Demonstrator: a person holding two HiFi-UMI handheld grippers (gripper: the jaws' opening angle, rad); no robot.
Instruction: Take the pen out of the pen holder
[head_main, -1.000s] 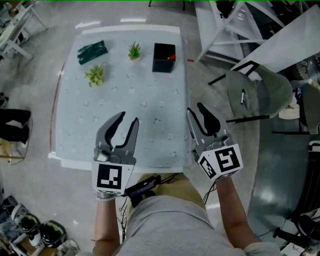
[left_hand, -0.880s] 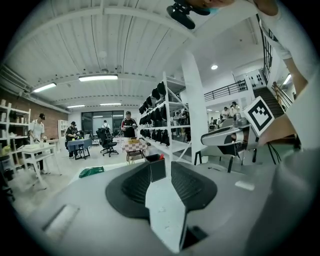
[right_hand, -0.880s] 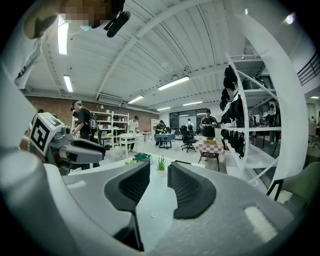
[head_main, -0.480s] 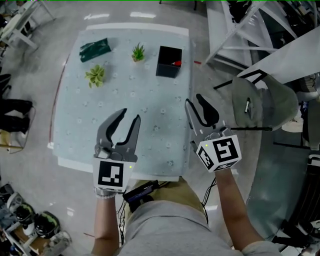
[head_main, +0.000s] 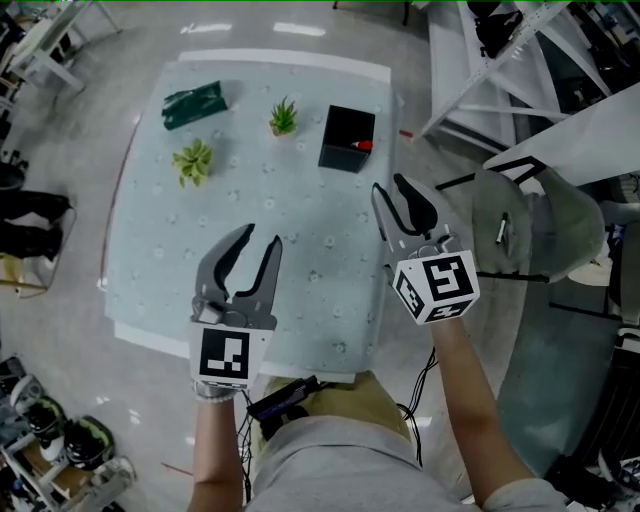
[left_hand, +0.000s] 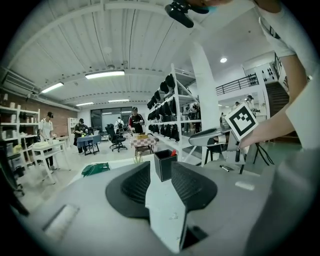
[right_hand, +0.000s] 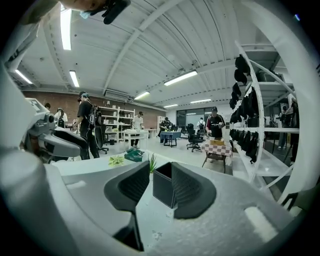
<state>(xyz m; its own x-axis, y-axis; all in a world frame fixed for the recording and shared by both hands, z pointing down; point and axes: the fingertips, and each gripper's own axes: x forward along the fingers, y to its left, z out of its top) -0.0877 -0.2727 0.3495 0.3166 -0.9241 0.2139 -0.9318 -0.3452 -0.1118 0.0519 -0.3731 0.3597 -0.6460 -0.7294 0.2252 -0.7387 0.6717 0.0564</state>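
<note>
A black square plastic pen holder (head_main: 345, 140) stands upright near the far right corner of the pale blue-grey cloth-covered table (head_main: 300, 210); a red-tipped pen (head_main: 362, 145) sticks out of its right side, still inside the holder; the right gripper (head_main: 390, 187) hangs over the table's right edge, near the holder but apart from it, its two black jaws spread with nothing between them; in the right gripper view the holder shows through the gap between the ribbed pads (right_hand: 131, 184), farther off and untouched; the left gripper (head_main: 260, 237) hovers over the middle of the table's near half, well apart from the holder, its jaws likewise spread and empty; the left gripper view looks along them to the holder with the red pen tip at its rim; to the left of the holder, along the far edge, stand a small spiky green potted plant (head_main: 284, 117) and a crumpled dark green packet (head_main: 195, 104); a pale yellow-green leafy plant (head_main: 193, 160) sits nearer, below the packet; a grey padded chair (head_main: 535, 215) stands on the floor to the right of the table.
</note>
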